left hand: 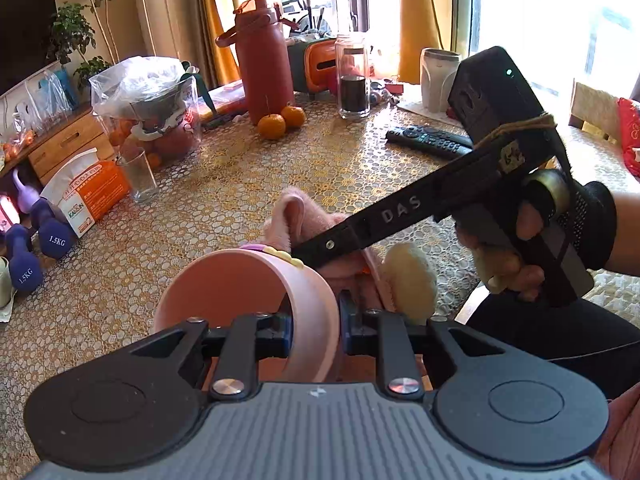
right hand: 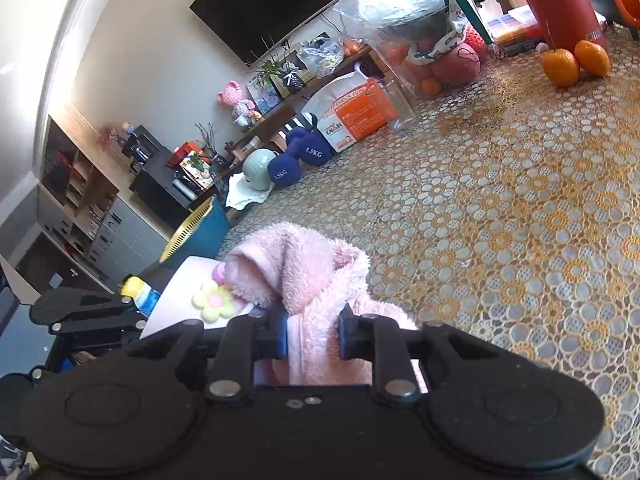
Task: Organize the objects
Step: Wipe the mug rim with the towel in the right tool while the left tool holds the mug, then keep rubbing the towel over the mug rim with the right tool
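My left gripper (left hand: 314, 330) is shut on the wall of a pink round container (left hand: 248, 280), tilted with its opening facing left; a flower decoration (right hand: 214, 300) sits on its rim. My right gripper (right hand: 312, 336) is shut on a fluffy pink cloth (right hand: 304, 268), held at the container's rim; the cloth also shows in the left wrist view (left hand: 292, 216). The right gripper reaches in from the right in the left wrist view (left hand: 320, 246). A cream fuzzy piece (left hand: 408, 280) lies beside the cloth.
On the lace-covered table (left hand: 240, 172) stand a red bottle (left hand: 262, 60), two oranges (left hand: 280, 120), a glass jar (left hand: 352, 76), a remote (left hand: 428, 140), a drinking glass (left hand: 138, 176), a bagged fruit box (left hand: 148, 100) and blue dumbbells (left hand: 36, 248).
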### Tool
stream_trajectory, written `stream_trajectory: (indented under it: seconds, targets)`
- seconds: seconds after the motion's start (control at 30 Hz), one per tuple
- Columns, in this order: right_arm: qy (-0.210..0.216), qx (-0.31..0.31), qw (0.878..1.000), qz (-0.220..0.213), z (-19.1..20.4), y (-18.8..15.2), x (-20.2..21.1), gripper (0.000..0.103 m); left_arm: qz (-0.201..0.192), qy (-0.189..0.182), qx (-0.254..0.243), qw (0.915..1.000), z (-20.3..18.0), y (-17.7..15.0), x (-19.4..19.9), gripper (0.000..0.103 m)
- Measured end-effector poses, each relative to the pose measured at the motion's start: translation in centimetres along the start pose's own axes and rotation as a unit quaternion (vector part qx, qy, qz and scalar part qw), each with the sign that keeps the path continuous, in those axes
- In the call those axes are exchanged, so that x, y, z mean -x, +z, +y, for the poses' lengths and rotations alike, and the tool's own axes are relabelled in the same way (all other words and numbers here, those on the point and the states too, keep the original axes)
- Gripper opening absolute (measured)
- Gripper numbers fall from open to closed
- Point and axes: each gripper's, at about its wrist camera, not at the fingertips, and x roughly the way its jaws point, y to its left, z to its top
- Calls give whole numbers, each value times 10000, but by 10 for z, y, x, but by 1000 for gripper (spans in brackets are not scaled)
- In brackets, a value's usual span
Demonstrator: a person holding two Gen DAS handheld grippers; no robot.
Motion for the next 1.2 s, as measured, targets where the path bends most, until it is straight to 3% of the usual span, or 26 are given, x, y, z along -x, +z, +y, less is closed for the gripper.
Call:
stream_trajectory:
  seconds: [0.1, 0.2, 0.4, 0.57, 0.67, 0.83, 0.97, 1.2]
  targets:
    - [-35, -62, 10000, -70, -4, 3, 5, 21, 209, 248, -116, 9994, 7, -2, -10, 21]
    - [242, -35, 9997, -69, -1, -1, 16, 21, 380, 402, -182, 9983, 15, -3, -21, 21]
    - [655, 12, 9978, -76, 11, 4, 15, 21, 390, 286, -319, 9983, 11, 2, -27, 20]
    - [442, 145, 9989, 9, 15, 7, -4, 21, 497, 299, -329, 9978, 11, 0, -33, 21]
    - [-78, 310, 9995, 7, 13, 5, -6, 21, 567, 404, -377, 9969, 10, 2, -37, 21]
    - [232, 345, 9990, -191, 20, 5, 14, 21, 619, 548, -432, 9956, 11, 5, -45, 21]
    - [532, 591, 9968, -62, 40, 6, 13, 21, 641, 566, -453, 9953, 9, 6, -47, 21]
    - [254, 584, 9980, -21, 38, 5, 0, 21, 608, 498, -487, 9957, 8, 6, -45, 21]
